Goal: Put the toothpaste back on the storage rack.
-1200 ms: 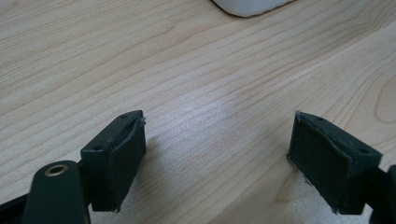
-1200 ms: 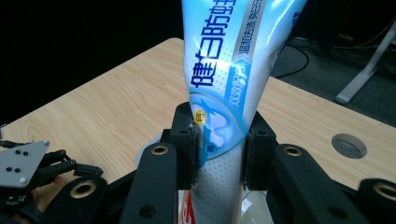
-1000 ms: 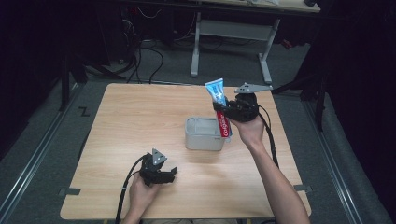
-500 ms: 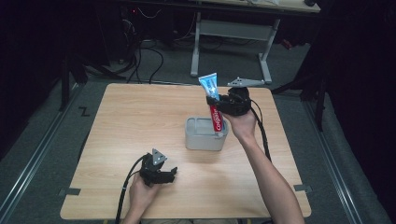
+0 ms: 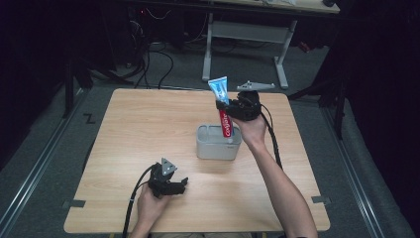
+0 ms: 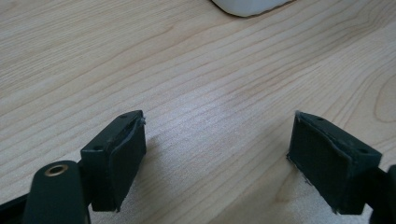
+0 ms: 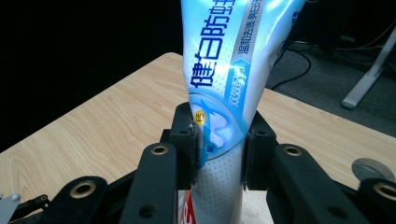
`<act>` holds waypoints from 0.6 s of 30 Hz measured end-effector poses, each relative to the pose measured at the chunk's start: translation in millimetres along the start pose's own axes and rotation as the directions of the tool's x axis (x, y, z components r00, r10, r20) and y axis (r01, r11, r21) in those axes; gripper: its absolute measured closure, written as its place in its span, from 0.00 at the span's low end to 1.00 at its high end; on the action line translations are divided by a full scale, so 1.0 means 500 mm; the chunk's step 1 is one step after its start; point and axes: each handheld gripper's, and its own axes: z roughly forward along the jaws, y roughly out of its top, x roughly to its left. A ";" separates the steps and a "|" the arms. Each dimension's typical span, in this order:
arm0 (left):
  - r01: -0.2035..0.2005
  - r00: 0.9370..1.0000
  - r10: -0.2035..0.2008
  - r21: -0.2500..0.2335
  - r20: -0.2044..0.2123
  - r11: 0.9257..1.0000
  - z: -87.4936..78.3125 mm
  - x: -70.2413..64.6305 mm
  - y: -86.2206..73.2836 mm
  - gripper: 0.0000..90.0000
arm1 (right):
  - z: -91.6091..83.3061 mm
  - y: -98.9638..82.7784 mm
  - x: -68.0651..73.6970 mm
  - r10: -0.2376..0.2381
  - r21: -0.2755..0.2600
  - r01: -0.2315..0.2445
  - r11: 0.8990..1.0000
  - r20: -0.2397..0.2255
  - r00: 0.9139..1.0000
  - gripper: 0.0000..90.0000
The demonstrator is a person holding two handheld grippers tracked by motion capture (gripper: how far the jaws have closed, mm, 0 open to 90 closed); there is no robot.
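Toothpaste tube held upright over a grey tub.

Near left, the left gripper (image 5: 182, 185) rests on the wooden table (image 5: 133, 129), jaws spread wide and empty. Farther right, the right gripper (image 7: 219, 140) is clamped on the toothpaste tube (image 5: 223, 106), whose lower end dips into the grey tub (image 5: 217, 148) at mid-table.

High view looks down on the table (image 5: 148, 129); both gripper views sit close above that same tabletop.
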 end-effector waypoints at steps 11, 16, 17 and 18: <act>0.000 1.000 0.000 -0.001 0.001 1.000 0.000 0.000 0.000 0.21 | 0.028 0.005 0.008 -0.031 0.028 0.030 0.999 0.019 0.999 0.78; 0.000 1.000 0.000 -0.002 0.002 1.000 0.000 0.000 0.000 0.21 | 0.038 0.005 0.009 -0.036 0.044 0.035 0.998 0.027 0.999 0.78; -0.001 1.000 0.001 -0.002 0.003 1.000 0.000 -0.001 0.000 0.21 | 0.040 0.004 0.009 -0.036 0.045 0.035 0.998 0.026 0.999 0.78; -0.001 1.000 0.001 -0.001 0.004 1.000 0.000 -0.001 0.000 0.21 | 0.041 0.003 0.009 -0.036 0.051 0.035 0.998 0.030 0.999 0.78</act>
